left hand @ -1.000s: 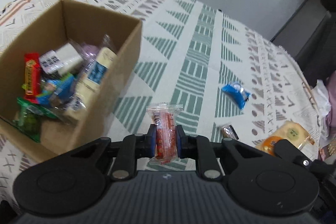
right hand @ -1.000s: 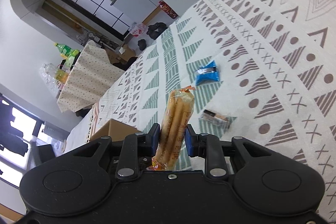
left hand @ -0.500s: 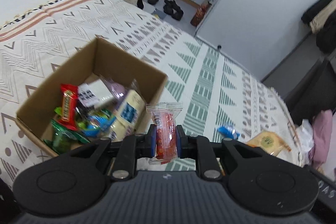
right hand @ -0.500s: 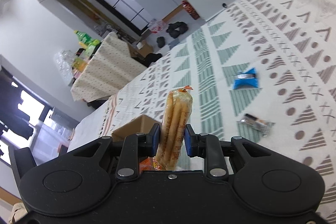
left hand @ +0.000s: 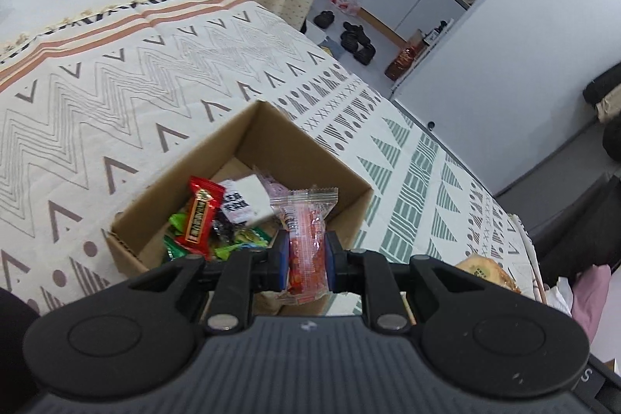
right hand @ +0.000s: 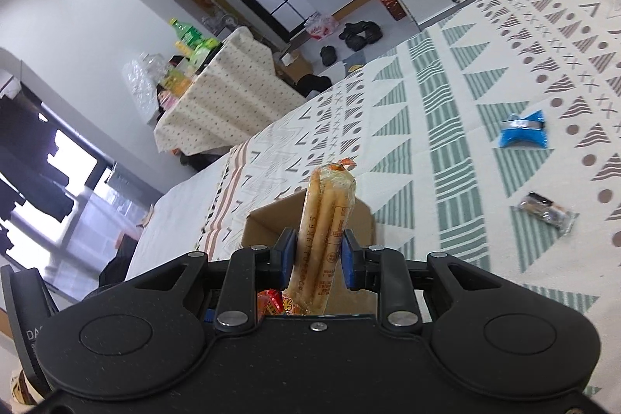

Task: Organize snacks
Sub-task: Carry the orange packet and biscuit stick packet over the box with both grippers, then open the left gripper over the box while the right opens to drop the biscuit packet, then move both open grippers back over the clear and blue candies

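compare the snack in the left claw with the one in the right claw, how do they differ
The red snack packet in the left claw is short, flat and clear-wrapped with red pieces; the breadstick pack in the right claw is long, slim and tan, standing taller above its pads. Both are sealed, upright and clamped.

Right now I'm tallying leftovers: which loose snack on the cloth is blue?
The blue packet, flat on the green stripes; the other loose wrapper is clear with dark contents.

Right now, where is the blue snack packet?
In the right wrist view the blue packet lies on the patterned cloth at the right, apart from the box, with a dark-wrapped snack nearest below it.
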Demonstrator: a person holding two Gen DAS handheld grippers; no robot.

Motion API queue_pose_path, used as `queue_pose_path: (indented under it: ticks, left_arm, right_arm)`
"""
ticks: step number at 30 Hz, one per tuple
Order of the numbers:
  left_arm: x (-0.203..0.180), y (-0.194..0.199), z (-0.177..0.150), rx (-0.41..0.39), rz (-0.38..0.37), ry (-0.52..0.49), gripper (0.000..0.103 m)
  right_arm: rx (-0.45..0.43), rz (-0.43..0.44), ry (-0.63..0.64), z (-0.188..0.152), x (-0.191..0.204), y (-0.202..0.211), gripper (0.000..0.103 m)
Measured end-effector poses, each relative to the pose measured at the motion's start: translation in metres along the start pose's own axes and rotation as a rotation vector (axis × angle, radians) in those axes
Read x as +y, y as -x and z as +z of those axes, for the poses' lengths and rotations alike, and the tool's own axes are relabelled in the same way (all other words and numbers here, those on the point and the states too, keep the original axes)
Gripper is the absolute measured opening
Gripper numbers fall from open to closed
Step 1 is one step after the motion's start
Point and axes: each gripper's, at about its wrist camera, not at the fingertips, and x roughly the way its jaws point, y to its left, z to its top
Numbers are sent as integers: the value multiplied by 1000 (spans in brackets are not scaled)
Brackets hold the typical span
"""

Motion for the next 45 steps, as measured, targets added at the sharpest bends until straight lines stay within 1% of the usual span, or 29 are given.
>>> queue_pose_path:
  ticks: [4, 10, 13, 15, 17, 18, 19, 20, 21, 22, 23, 24, 25, 26, 27, 29, 31, 33, 39, 45]
  left_arm:
    - [10, -3, 2, 22, 20, 50, 18]
    - [20, -4, 7, 8, 68, 83, 18]
    - [23, -5, 10, 5, 86, 88, 22]
    - [25, -6, 11, 11, 102, 92, 26]
    - [26, -8, 12, 15, 125, 92, 40]
    - [27, -8, 12, 16, 132, 93, 44]
    - [27, -8, 12, 16, 139, 92, 48]
    - [27, -9, 12, 16, 146, 90, 51]
    - [26, -9, 12, 16, 152, 88, 52]
    - [25, -9, 12, 15, 158, 87, 55]
    - [25, -9, 12, 14, 161, 87, 58]
    - [24, -9, 11, 14, 164, 84, 61]
    - [23, -9, 11, 11, 165, 79, 67]
    - [22, -10, 10, 8, 167, 72, 72]
    - [20, -10, 10, 5, 170, 65, 74]
    - [17, -10, 8, 4, 164, 56, 82]
    - [14, -10, 6, 7, 154, 47, 84]
    - [9, -10, 4, 9, 154, 33, 85]
    - [-8, -8, -3, -1, 137, -25, 86]
    - [-30, -8, -13, -7, 122, -104, 86]
  right_arm:
    - [14, 11, 15, -4, 12, -9, 25]
    - [51, 16, 33, -12, 27, -30, 25]
    - [65, 15, 46, -13, 34, -39, 25]
    - [72, 20, 55, -13, 38, -44, 25]
    - [82, 23, 61, -14, 41, -49, 25]
    - [89, 27, 62, -14, 42, -51, 25]
    - [97, 31, 64, -15, 43, -53, 28]
    - [101, 29, 67, -16, 43, -54, 29]
    - [102, 27, 70, -16, 43, -54, 32]
    - [103, 30, 69, -17, 43, -53, 37]
    - [102, 34, 65, -17, 41, -52, 39]
    - [100, 34, 61, -17, 40, -50, 44]
    - [96, 30, 57, -16, 38, -47, 49]
    - [90, 27, 53, -16, 36, -46, 51]
    - [86, 24, 49, -15, 34, -43, 54]
    - [78, 18, 39, -12, 29, -38, 55]
    - [64, 1, 36, -11, 23, -30, 64]
    - [44, -20, 38, -10, 18, -23, 70]
    - [18, -59, 45, -7, -2, -2, 82]
    - [-17, -88, 65, -4, -19, 18, 101]
